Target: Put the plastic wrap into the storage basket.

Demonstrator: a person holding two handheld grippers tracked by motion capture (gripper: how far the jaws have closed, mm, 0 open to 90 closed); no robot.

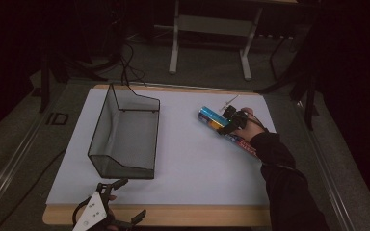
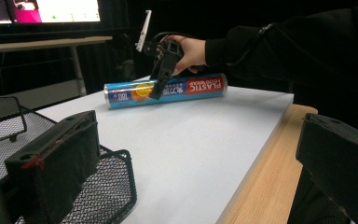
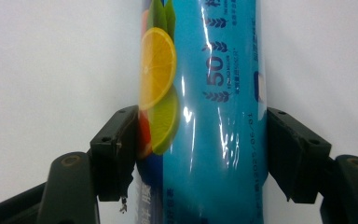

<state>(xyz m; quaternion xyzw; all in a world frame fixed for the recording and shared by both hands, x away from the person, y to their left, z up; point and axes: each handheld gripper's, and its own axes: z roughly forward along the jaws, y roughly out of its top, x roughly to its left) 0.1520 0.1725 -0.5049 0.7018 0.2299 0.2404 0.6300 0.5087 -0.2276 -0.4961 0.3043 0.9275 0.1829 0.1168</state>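
Note:
A blue and red roll of plastic wrap (image 1: 211,117) lies on the white mat (image 1: 197,168) at the right of the table. My right gripper (image 1: 226,124) reaches down over its middle. In the right gripper view the two jaws press on either side of the roll (image 3: 205,116), which still rests on the mat. The left gripper view shows the roll (image 2: 121,95) lying lengthwise with the right gripper (image 2: 161,86) on it. My left gripper (image 1: 131,199) hovers at the table's front left edge, open, with nothing between its jaws.
A black wire-mesh basket (image 1: 101,120) stands on the left half of the mat, its near corner (image 2: 107,191) just beside my left gripper. The wooden table edge (image 1: 173,215) runs along the front. A desk frame (image 1: 209,29) stands on the floor beyond the table.

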